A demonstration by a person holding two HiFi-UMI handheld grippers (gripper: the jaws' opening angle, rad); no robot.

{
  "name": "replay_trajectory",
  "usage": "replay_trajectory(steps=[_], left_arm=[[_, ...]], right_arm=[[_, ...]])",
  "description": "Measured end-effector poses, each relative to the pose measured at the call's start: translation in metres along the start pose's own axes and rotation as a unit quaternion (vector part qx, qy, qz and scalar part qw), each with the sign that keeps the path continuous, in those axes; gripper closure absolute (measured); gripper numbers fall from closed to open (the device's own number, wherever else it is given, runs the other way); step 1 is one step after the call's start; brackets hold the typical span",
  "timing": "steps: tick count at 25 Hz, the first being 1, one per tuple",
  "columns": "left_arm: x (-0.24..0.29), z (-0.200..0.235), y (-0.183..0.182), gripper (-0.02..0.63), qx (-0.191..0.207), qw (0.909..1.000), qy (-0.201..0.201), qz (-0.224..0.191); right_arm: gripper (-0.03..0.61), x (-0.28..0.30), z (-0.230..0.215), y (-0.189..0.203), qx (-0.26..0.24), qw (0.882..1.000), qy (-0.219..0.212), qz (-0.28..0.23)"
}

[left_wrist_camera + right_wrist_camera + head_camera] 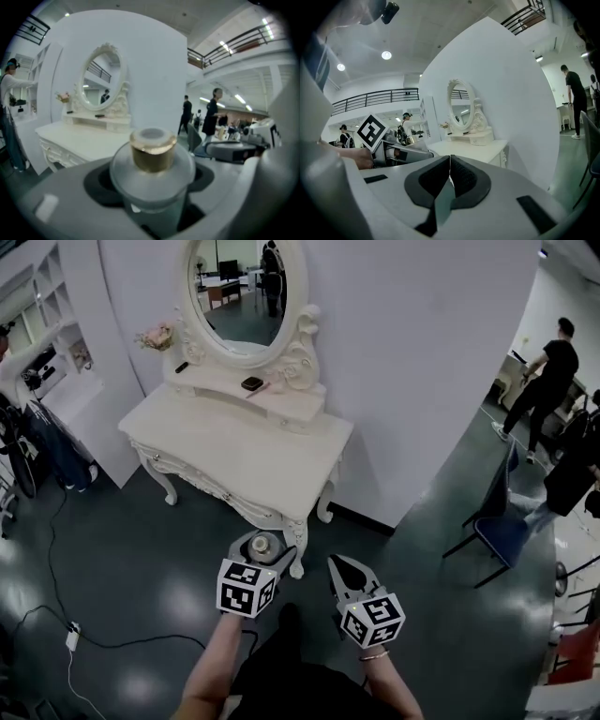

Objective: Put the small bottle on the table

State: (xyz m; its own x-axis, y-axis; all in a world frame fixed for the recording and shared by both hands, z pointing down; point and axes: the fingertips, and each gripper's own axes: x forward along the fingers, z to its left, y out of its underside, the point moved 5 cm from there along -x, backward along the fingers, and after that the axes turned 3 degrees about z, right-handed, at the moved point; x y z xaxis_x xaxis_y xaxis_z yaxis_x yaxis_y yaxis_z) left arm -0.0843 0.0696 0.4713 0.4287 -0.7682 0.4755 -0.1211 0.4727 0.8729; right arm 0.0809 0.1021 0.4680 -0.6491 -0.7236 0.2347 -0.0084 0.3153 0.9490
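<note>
A small clear bottle (pixel 152 173) with a gold cap stands upright between the jaws of my left gripper (pixel 260 554), which is shut on it; from the head view the small bottle (pixel 263 545) shows as a round top just off the table's front corner. The white dressing table (pixel 253 451) with an oval mirror (pixel 239 287) stands ahead and to the left of both grippers, also seen as the dressing table (pixel 79 138) and the dressing table (pixel 471 147). My right gripper (pixel 345 576) is shut with nothing in it, jaws touching, right of the left one.
A dark small object (pixel 251 383) and a remote-like item (pixel 181 367) lie on the table's raised shelf. A white shelving unit (pixel 42 343) stands left. A cable (pixel 103 638) runs over the floor. A chair (pixel 502 521) and people (pixel 544 381) are at right.
</note>
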Motion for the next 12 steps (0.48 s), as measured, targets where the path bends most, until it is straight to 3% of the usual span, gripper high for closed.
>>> replay_trajectory(steps=[12], left_arm=[[0.087,0.087,-0.057,0.275,0.014,0.9997,0.02,0.007]], right_arm=[[0.574,0.109,-0.044,-0.044,0.0,1.0,0.029,-0.002]])
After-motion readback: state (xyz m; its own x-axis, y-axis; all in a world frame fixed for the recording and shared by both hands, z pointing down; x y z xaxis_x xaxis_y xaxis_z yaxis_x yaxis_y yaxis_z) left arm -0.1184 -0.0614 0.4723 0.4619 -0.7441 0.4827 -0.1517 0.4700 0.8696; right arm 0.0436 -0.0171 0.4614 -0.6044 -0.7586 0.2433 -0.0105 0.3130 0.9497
